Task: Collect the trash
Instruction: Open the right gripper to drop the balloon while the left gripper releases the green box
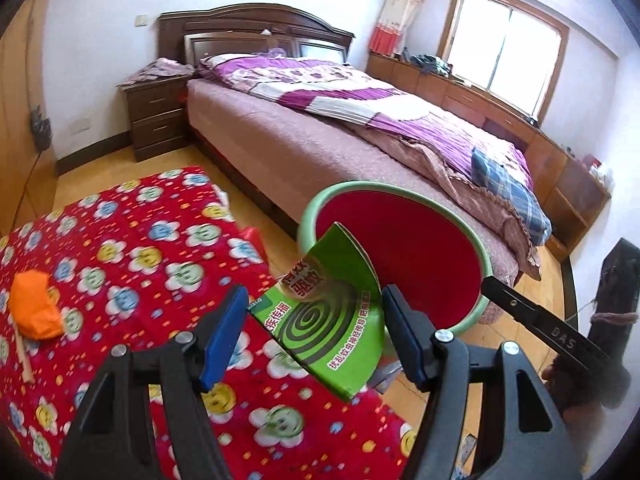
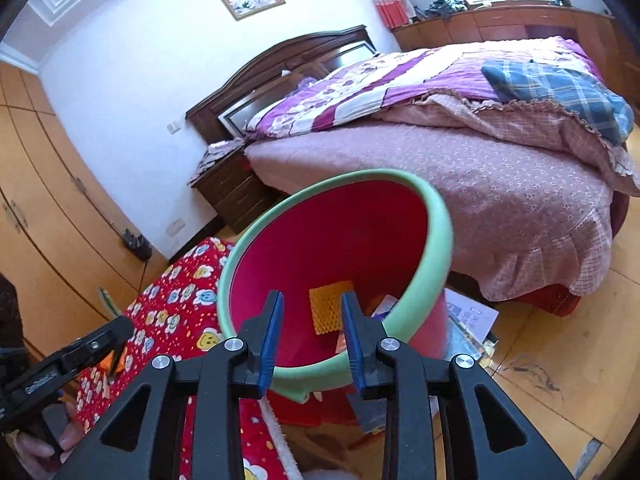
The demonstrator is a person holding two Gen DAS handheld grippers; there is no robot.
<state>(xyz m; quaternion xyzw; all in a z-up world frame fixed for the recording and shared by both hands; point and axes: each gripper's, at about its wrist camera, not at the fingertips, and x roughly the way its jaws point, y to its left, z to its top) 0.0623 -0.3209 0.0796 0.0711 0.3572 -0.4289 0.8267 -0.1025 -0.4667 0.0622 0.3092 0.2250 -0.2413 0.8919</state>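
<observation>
A red bin with a green rim (image 1: pixel 400 240) is tilted, its mouth facing me; it also shows in the right wrist view (image 2: pixel 336 248), with an orange textured piece (image 2: pixel 330 304) and other scraps inside. A green mosquito-coil box (image 1: pixel 332 320) sits between the fingers of my left gripper (image 1: pixel 314 336), its top at the bin's mouth; the jaws stand wide and the box looks loose. My right gripper (image 2: pixel 312 340) straddles the bin's near rim; whether its pads press on it is unclear. An orange wad (image 1: pixel 36 312) and a wooden stick (image 1: pixel 22 352) lie on the red flowered cloth (image 1: pixel 140 260).
A bed (image 1: pixel 360 128) with purple quilt stands behind the bin. A dark nightstand (image 1: pixel 160 120) is at its head. Wooden wardrobes (image 2: pixel 48 200) line the left wall. Papers (image 2: pixel 472 320) lie on the wooden floor beside the bin.
</observation>
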